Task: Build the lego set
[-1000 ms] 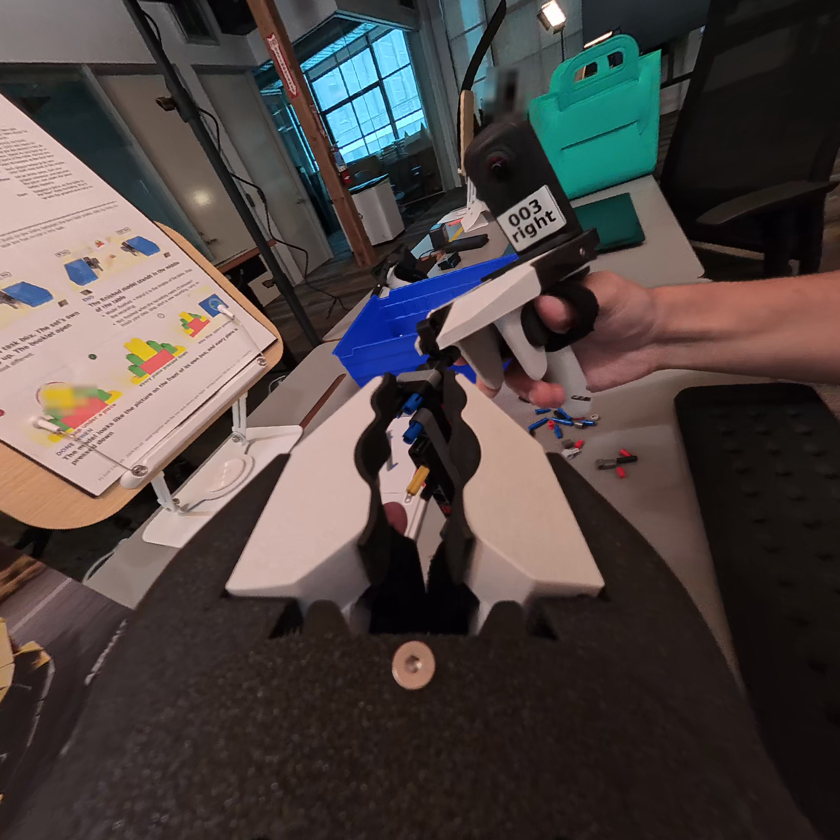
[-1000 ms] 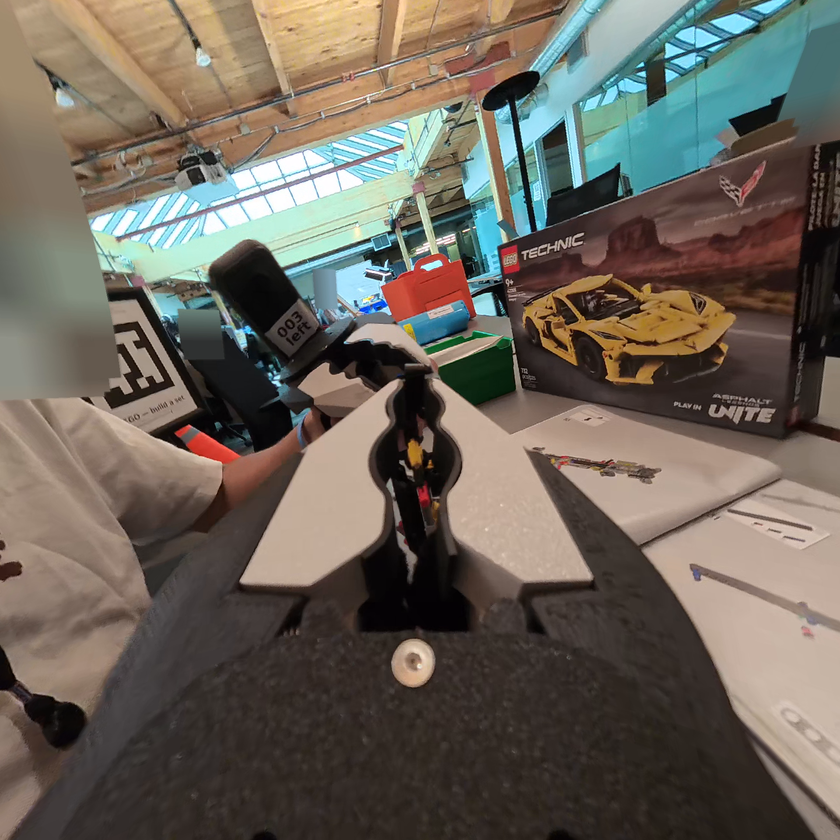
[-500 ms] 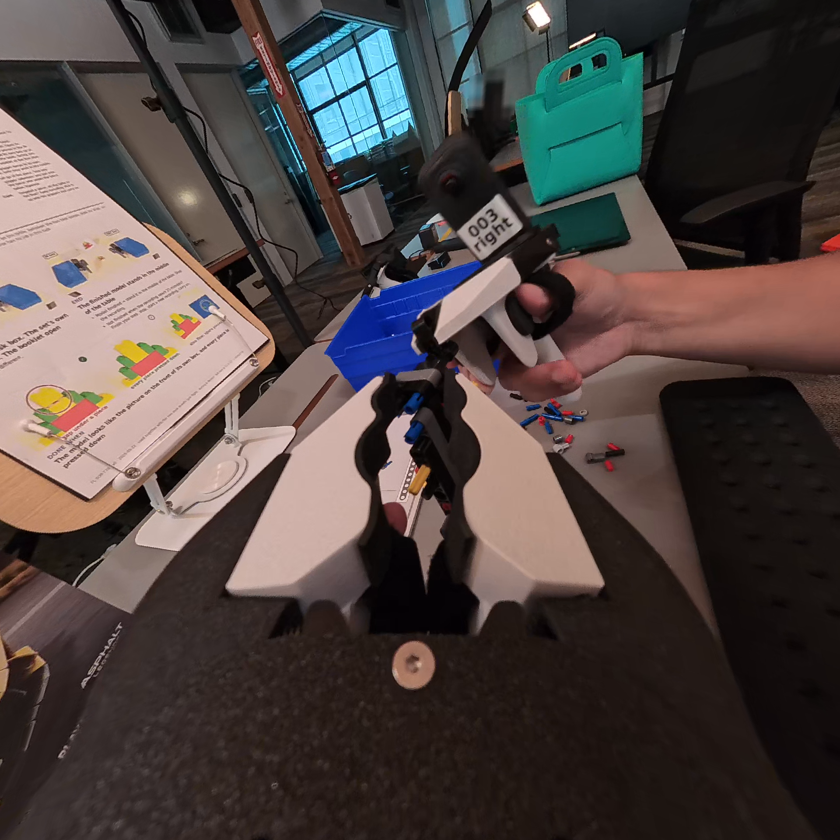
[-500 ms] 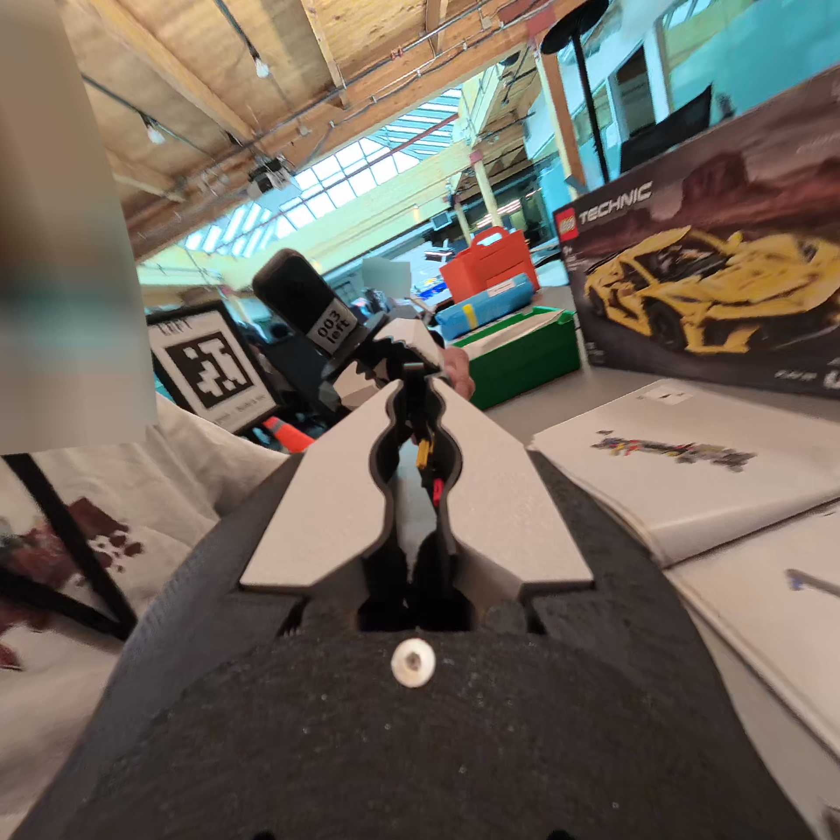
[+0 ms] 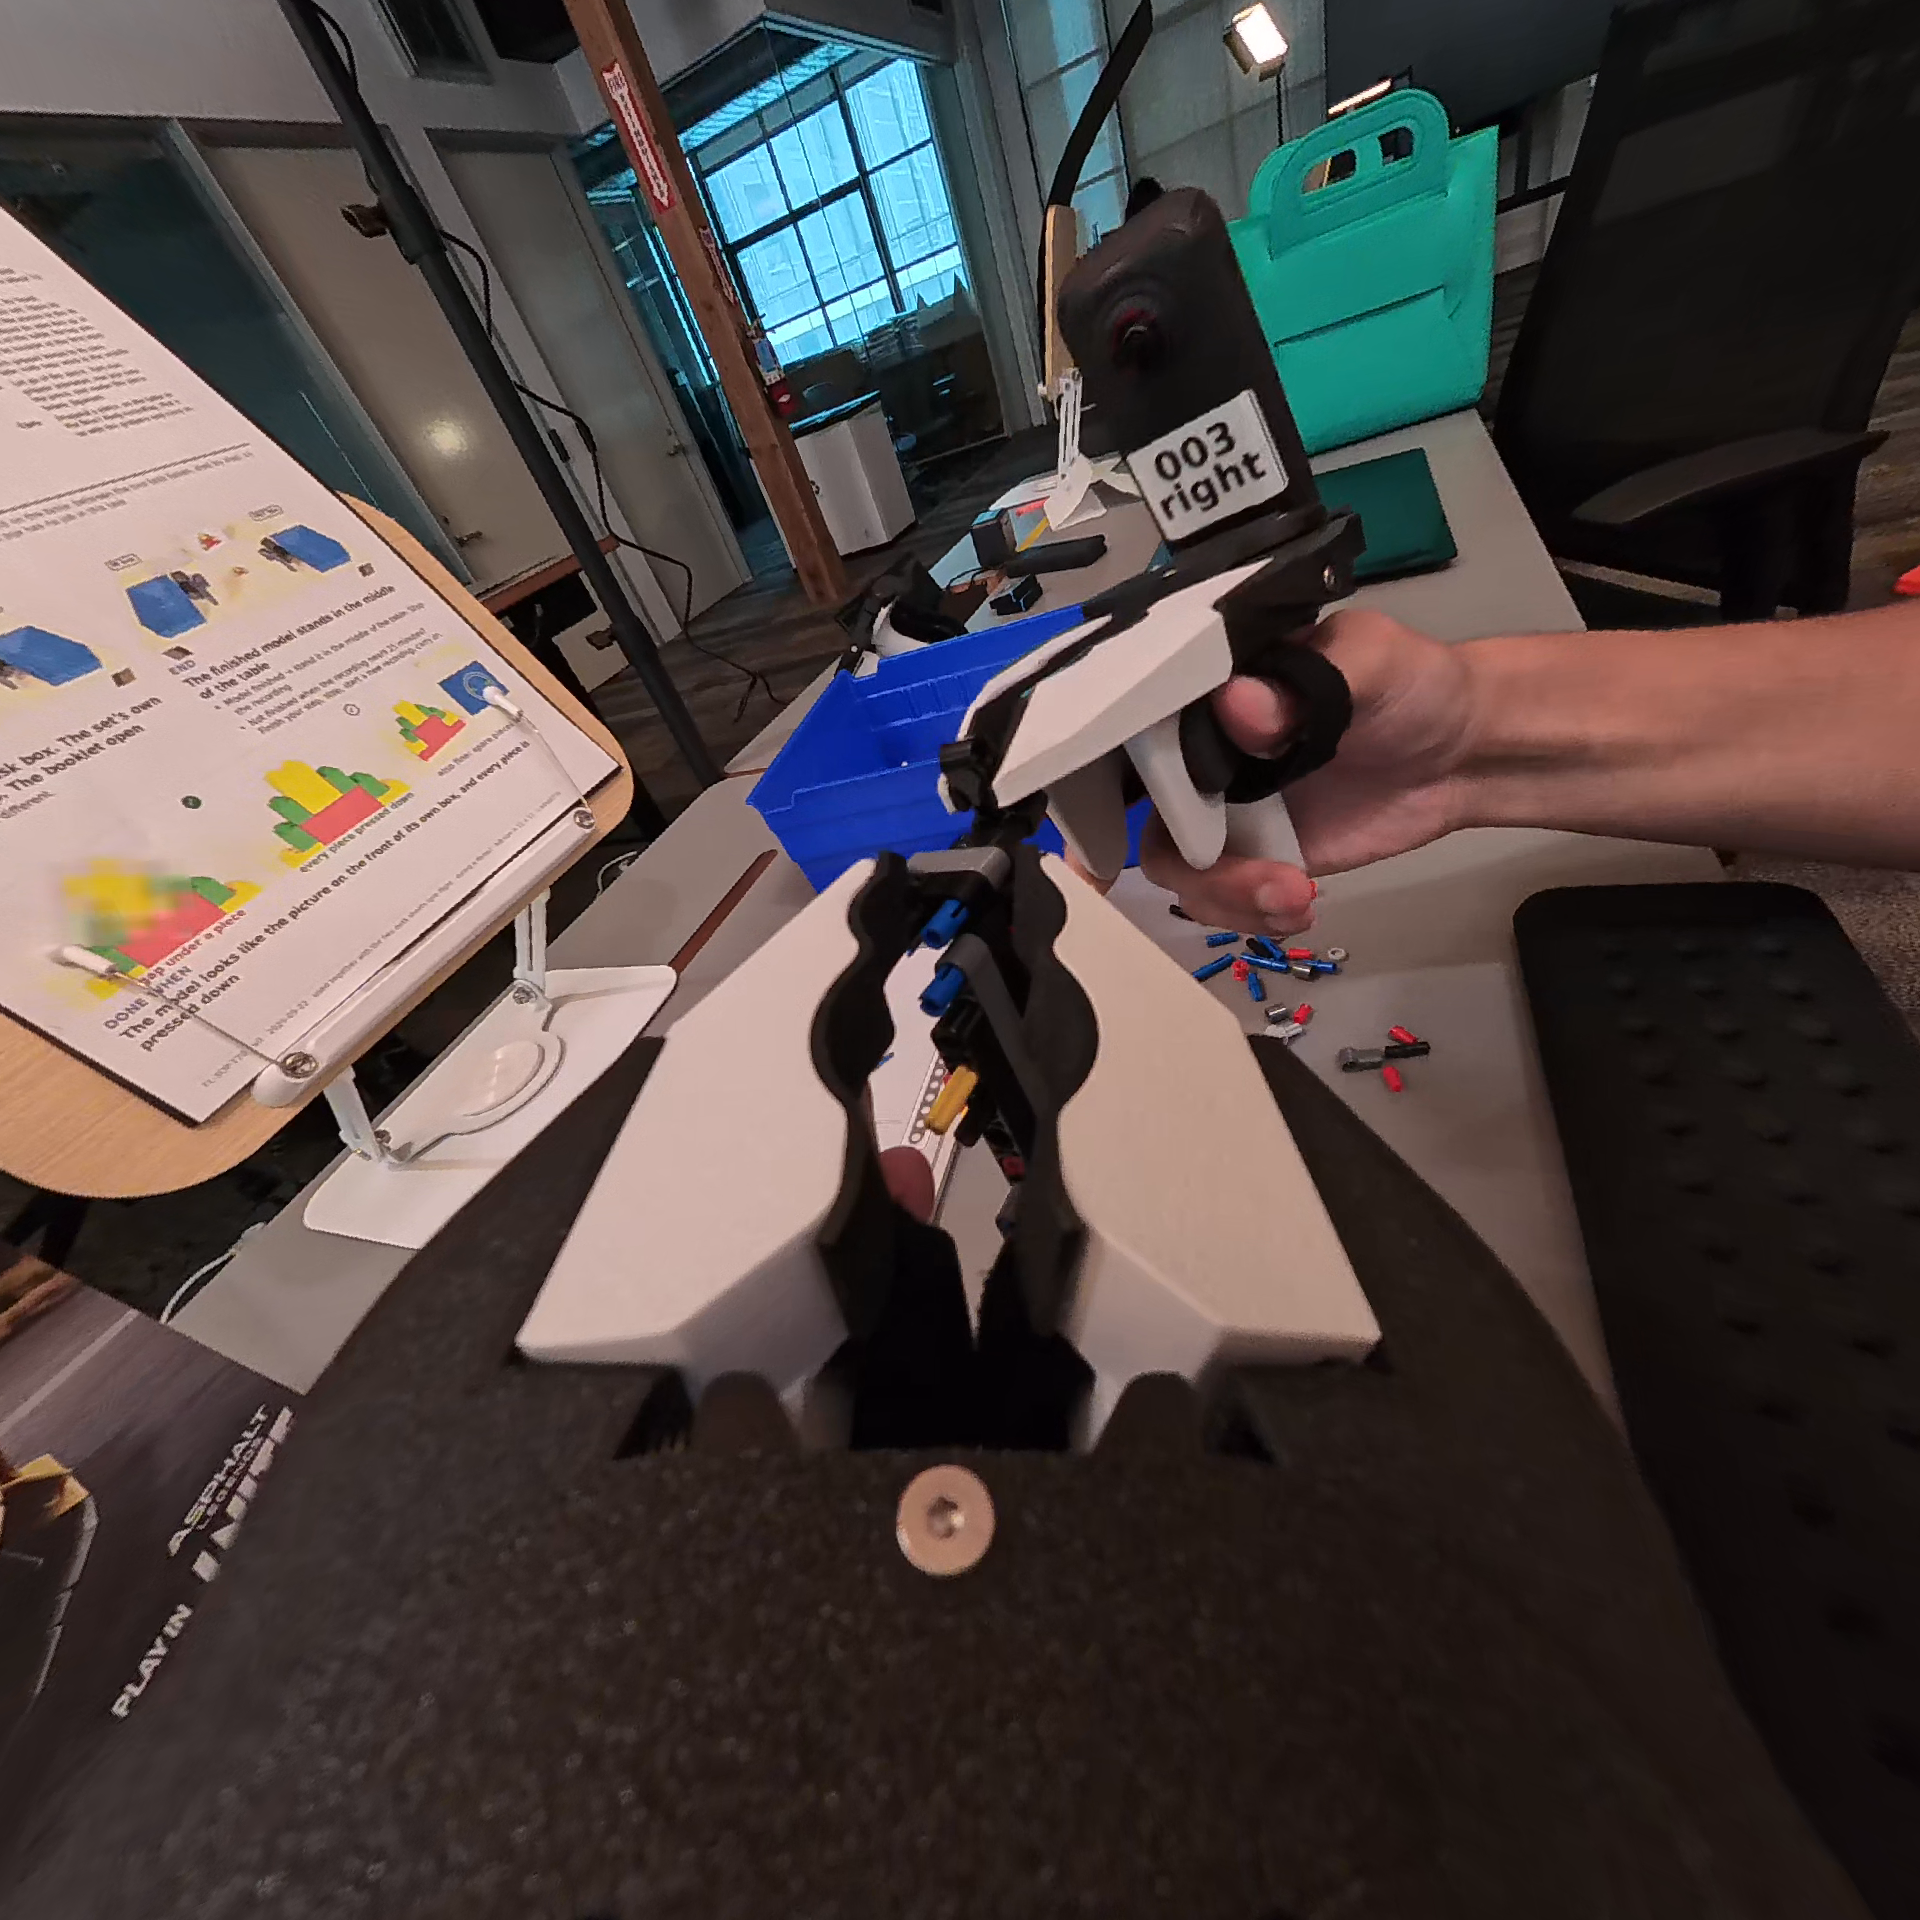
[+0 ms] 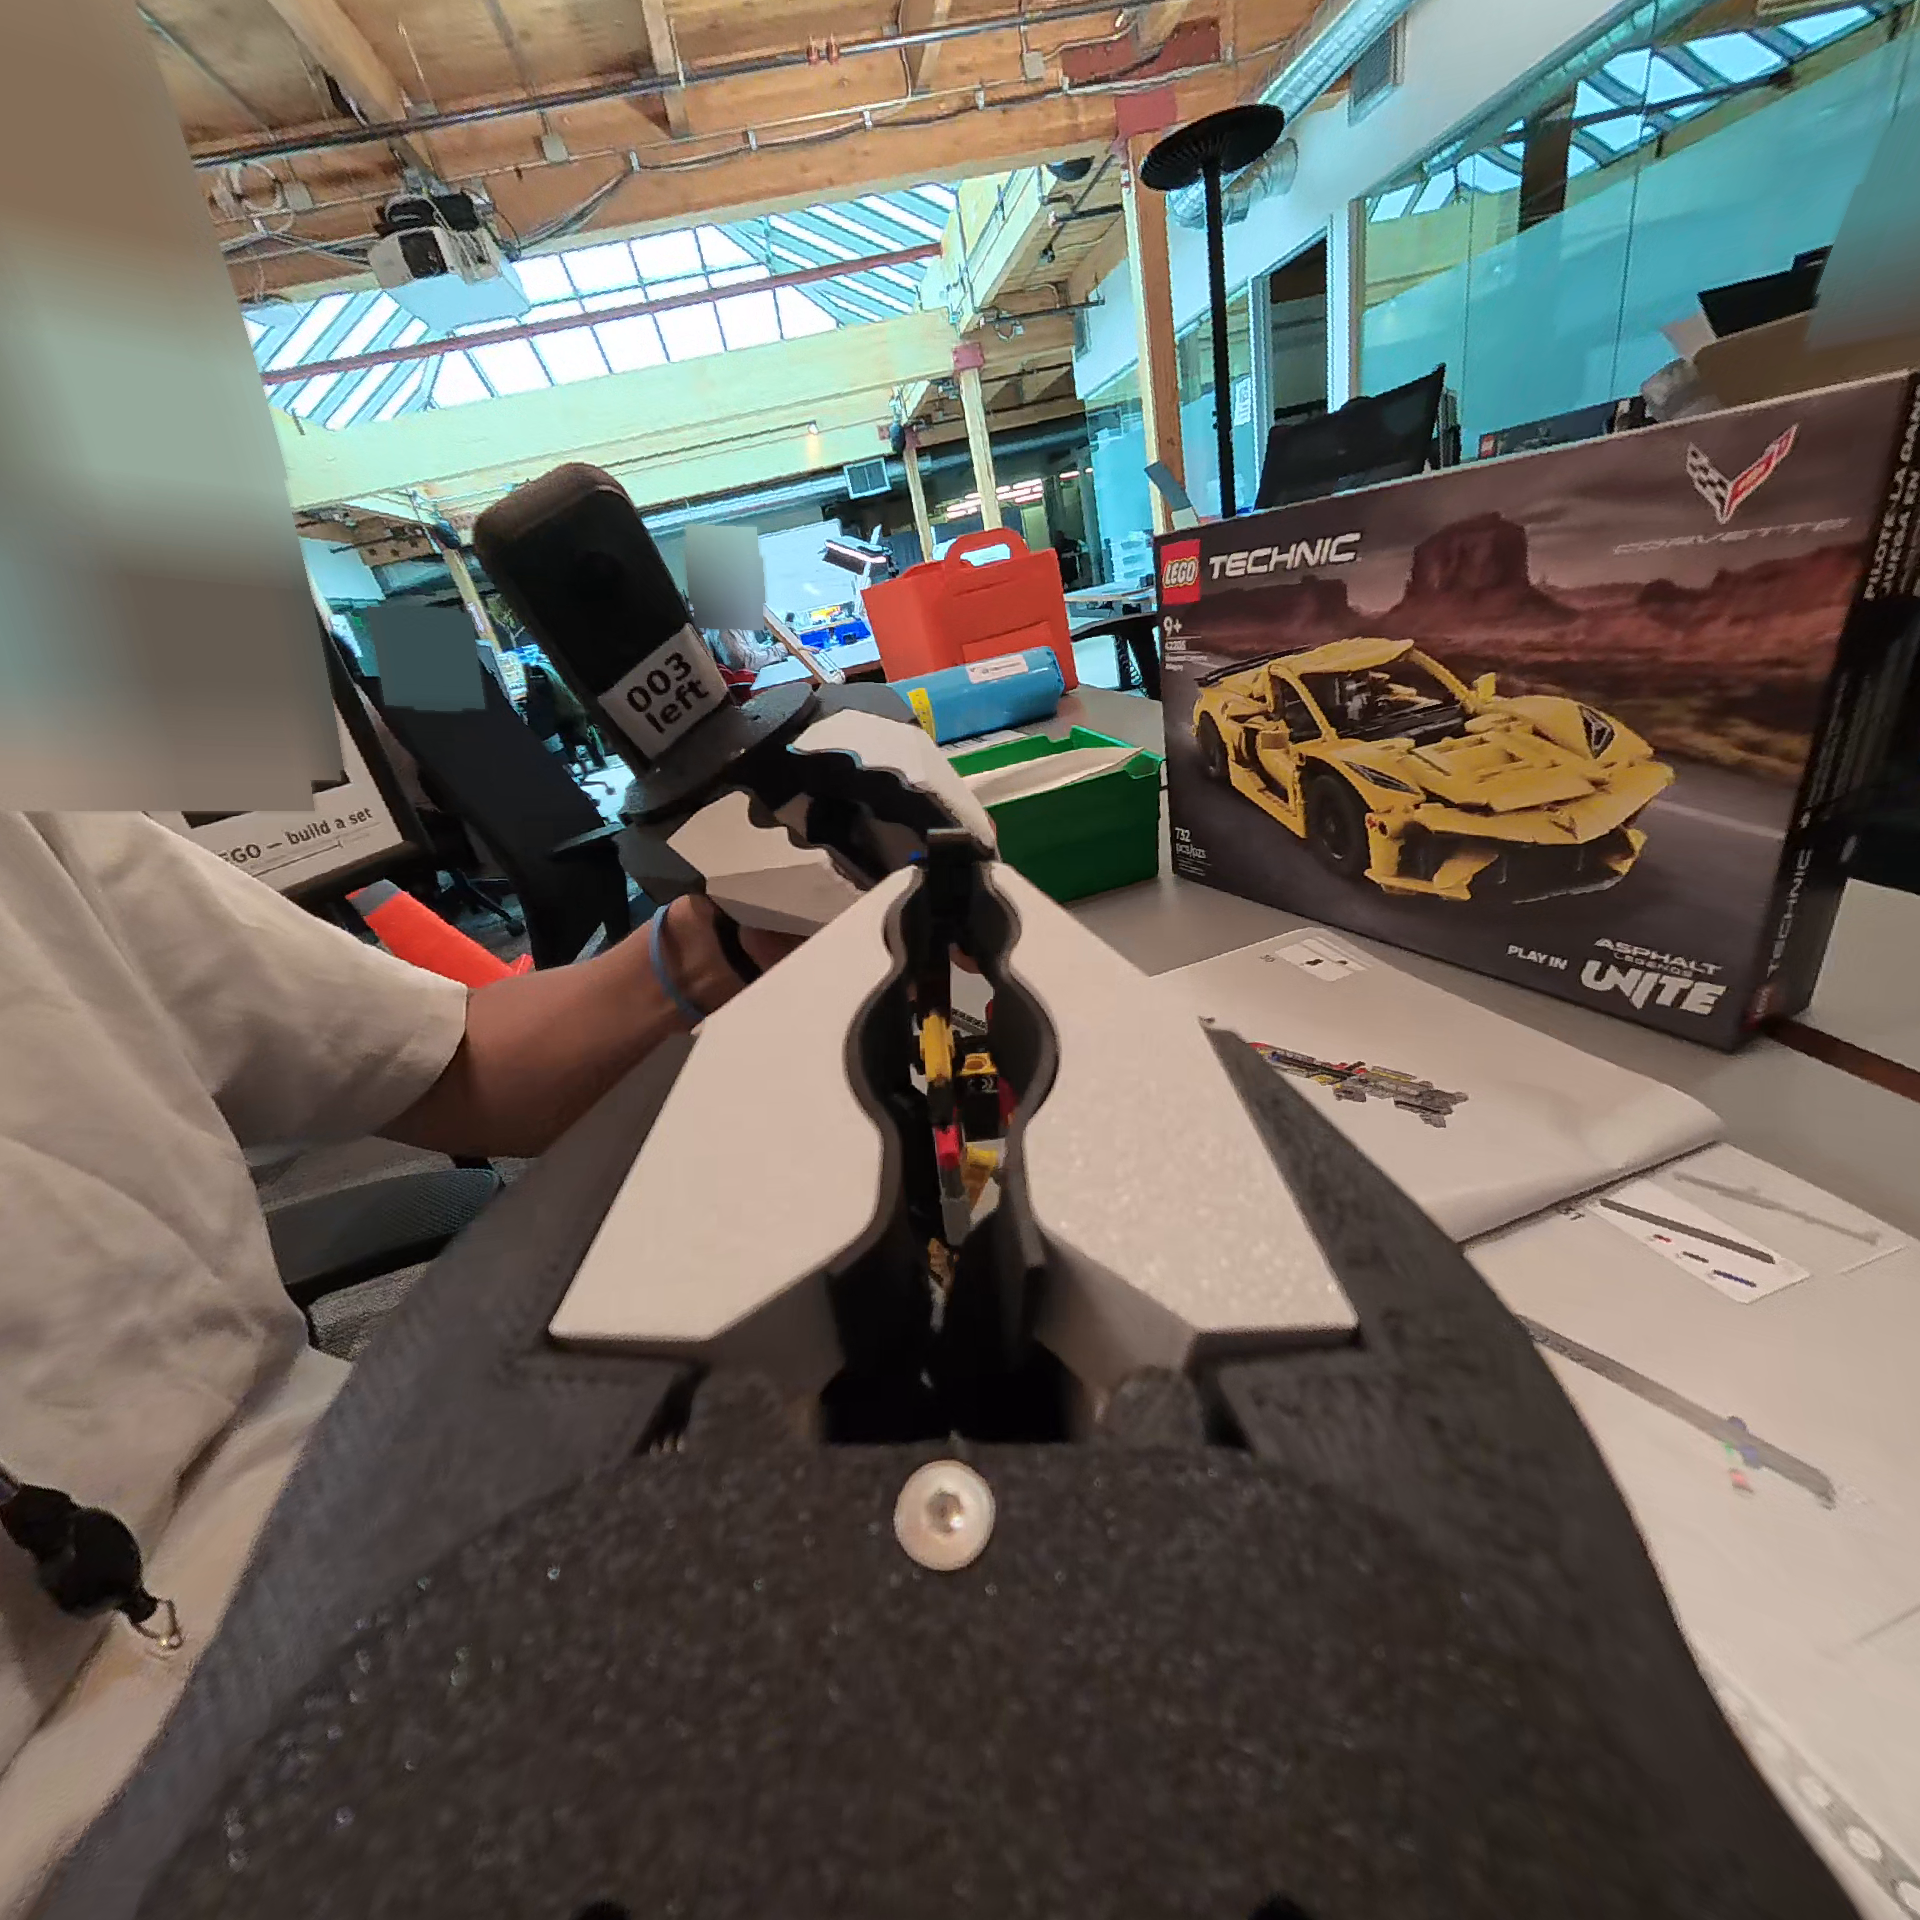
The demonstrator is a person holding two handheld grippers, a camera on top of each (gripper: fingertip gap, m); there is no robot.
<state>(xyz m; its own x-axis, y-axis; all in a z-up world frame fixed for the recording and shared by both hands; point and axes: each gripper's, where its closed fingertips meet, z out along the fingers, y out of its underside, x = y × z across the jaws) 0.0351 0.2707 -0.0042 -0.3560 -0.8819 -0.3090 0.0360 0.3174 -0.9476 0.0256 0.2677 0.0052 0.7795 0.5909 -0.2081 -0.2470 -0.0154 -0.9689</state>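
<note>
Both grippers clamped on one lego assembly (image 5: 971, 997), held in the air above the table (image 5: 1455, 997).

Left gripper (image 5: 956, 883) and right gripper (image 6: 951, 883) gripping opposite ends, tips meeting; since a moment ago, right one raised and nearer, tilt levelled, loose pins (image 5: 1262, 956) unmoved below.

My left gripper (image 5: 951, 1049) and my right gripper (image 6: 951, 1049) meet tip to tip above the table (image 5: 1455, 997), the lego assembly (image 5: 971, 997) between them. In the left wrist view, the bin (image 5: 883, 748) lies just behind it, loose pieces (image 5: 1283, 966) on the table to the right, the instruction stand (image 5: 270, 748) to the left. In the right wrist view, the set box (image 6: 1507, 707) stands far right behind the open booklet (image 6: 1455, 1101).
</note>
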